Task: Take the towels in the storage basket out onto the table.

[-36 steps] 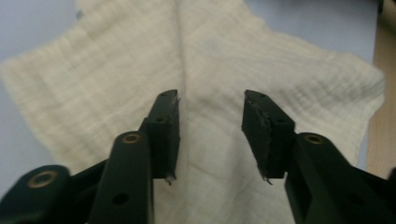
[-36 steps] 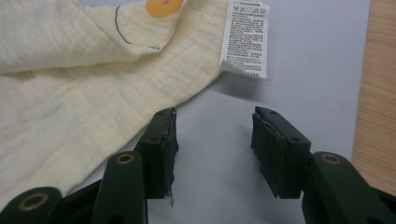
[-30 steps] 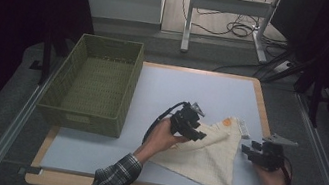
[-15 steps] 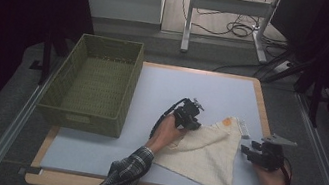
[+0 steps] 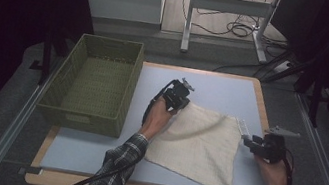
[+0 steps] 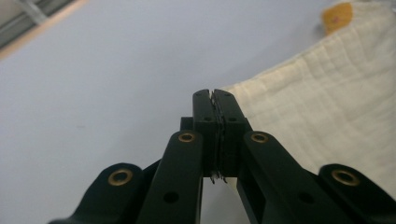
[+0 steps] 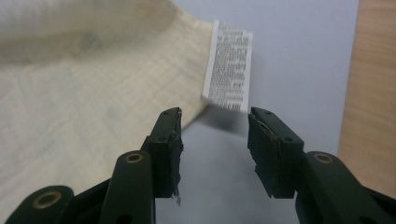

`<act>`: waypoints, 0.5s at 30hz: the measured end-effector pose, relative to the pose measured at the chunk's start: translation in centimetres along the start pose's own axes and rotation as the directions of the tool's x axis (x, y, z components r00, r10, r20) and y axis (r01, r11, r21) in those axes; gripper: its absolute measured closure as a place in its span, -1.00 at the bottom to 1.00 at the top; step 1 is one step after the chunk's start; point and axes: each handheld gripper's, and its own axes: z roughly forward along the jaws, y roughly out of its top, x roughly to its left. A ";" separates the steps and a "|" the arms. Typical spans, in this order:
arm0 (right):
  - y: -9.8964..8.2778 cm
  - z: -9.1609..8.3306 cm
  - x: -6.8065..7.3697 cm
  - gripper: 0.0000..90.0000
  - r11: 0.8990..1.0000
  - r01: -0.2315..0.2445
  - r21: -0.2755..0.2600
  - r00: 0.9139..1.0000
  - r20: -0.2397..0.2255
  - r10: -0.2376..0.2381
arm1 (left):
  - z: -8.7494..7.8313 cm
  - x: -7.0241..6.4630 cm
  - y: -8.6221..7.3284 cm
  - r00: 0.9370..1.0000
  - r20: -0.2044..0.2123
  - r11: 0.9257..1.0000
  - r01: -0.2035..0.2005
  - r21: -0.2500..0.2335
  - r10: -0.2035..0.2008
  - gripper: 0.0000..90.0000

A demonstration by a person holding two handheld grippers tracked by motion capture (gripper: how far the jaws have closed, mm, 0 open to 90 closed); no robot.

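— So where is the cloth (image 5: 196,146)?

— Spread on the blue mat (image 5: 218,91), right of the middle, lying like a diamond with one corner toward the left gripper (image 5: 181,106) and another toward the right gripper (image 5: 247,140). A fold runs in a curve across its upper part.

— And the left gripper's jaws?

— Pressed together, having just been closing. In the left gripper view the tips meet right at the cloth's corner; I cannot tell whether any fabric is caught between them (the seam between the pads is too thin to read).

— The right one?

— Jaws apart, though they have just been narrowing. In the right gripper view the white care label (image 7: 227,66) at the cloth's edge hangs just above the gap, and bare mat shows between the pads. Neither pad touches the cloth or the label.

— Anything else on the table (image 5: 262,101)?

— A green woven basket (image 5: 95,83) at the left, beside the mat, well apart from the cloth. An orange patch (image 6: 337,14) shows at the cloth's far edge in the left gripper view.
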 end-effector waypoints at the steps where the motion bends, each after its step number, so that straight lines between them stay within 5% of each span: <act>1: 0.3 0.1 -0.1 0.22 1.000 0.003 0.001 1.000 0.000 -0.003 | 0.0 0.6 0.0 1.000 -0.024 1.000 0.006 -0.002 -0.006 0.97; 6: 2.3 0.9 -0.5 0.26 1.000 0.008 -0.002 1.000 0.002 -0.008 | 0.8 3.3 -0.2 0.995 -0.092 0.998 0.051 0.022 -0.049 0.96; 15: 4.9 3.1 -1.6 0.42 1.000 0.016 0.020 0.999 0.031 -0.016 | 3.6 4.6 -1.6 0.993 -0.064 0.995 0.100 0.024 -0.098 0.42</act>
